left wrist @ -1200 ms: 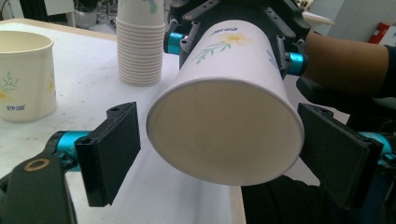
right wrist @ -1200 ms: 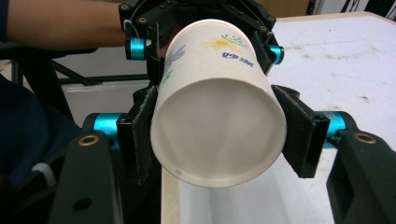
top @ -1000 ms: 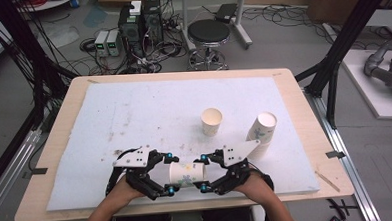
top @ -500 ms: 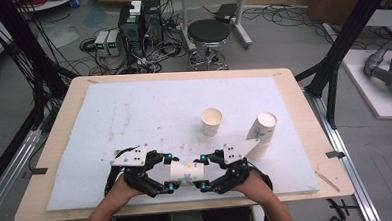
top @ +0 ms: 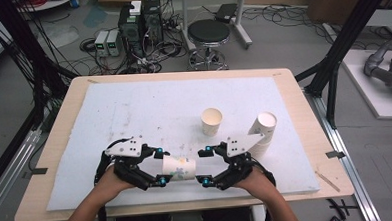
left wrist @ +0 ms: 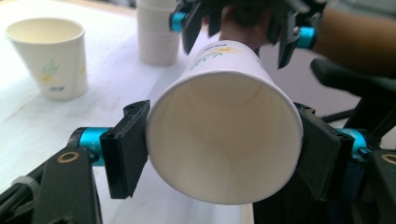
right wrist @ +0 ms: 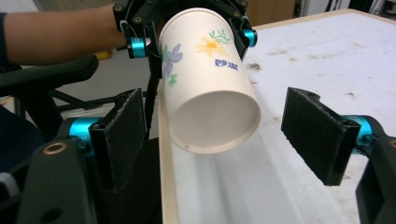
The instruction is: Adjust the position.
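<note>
The paper cup [top: 179, 167] lies on its side in the air just above the near edge of the worktop [top: 134, 108], between the two grippers. The left gripper [top: 159, 167] holds it at the rim end, its fingers [left wrist: 125, 148] pressed on either side of the mouth. The right gripper [top: 205, 166] has just been opening: its fingers [right wrist: 321, 133] now stand wide on either side of the cup's base and clear of it. The hand-over to the left side looks done; setting the cup down is still left. An upright cup [top: 212, 121] stands toward the middle of the worktop, and a cup stack [top: 261, 132] nearer the right edge.
</note>
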`<state>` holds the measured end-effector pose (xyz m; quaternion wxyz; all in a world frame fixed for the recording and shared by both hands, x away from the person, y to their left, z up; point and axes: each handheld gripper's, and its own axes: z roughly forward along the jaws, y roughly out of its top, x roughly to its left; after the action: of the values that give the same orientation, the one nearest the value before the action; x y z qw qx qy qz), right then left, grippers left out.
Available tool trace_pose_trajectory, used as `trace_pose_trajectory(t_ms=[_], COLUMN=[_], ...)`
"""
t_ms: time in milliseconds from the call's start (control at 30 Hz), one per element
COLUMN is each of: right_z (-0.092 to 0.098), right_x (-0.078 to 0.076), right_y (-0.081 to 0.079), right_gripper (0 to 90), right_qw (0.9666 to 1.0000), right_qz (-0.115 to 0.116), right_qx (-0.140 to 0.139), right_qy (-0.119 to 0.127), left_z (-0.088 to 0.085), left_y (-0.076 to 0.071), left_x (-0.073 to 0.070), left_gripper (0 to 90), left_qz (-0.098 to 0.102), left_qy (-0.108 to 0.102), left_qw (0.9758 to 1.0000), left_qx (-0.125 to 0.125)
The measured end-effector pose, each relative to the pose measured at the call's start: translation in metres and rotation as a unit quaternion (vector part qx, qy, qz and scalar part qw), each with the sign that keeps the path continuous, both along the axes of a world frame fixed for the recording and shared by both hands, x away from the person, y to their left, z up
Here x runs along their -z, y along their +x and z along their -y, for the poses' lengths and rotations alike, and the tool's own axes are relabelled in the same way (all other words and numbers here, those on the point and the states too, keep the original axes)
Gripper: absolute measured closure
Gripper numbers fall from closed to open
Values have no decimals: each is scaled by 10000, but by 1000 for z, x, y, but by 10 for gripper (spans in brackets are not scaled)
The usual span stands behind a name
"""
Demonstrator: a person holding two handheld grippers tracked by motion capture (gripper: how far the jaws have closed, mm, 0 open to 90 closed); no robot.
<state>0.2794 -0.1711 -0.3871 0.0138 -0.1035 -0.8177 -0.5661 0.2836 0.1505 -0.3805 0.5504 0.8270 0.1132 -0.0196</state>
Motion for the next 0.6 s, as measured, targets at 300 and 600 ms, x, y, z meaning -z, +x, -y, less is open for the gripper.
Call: trace_pose_trajectory(t_ms=[300, 600], right_z=[-11, -22], right_x=[-9, -19], right_y=[1, 4], right_gripper=[226, 226], right_qw=[9989, 9947], right_qz=[184, 414], right_qx=[65, 10], right_qy=[-424, -940], left_z=[7, 12], left_y=[2, 5], left_x=[-15, -31], left_gripper=[268, 271], left_qz=[-50, 105], left_qy=[868, 1484], left_qw=[9962, 9888], left_qx=[-6, 59])
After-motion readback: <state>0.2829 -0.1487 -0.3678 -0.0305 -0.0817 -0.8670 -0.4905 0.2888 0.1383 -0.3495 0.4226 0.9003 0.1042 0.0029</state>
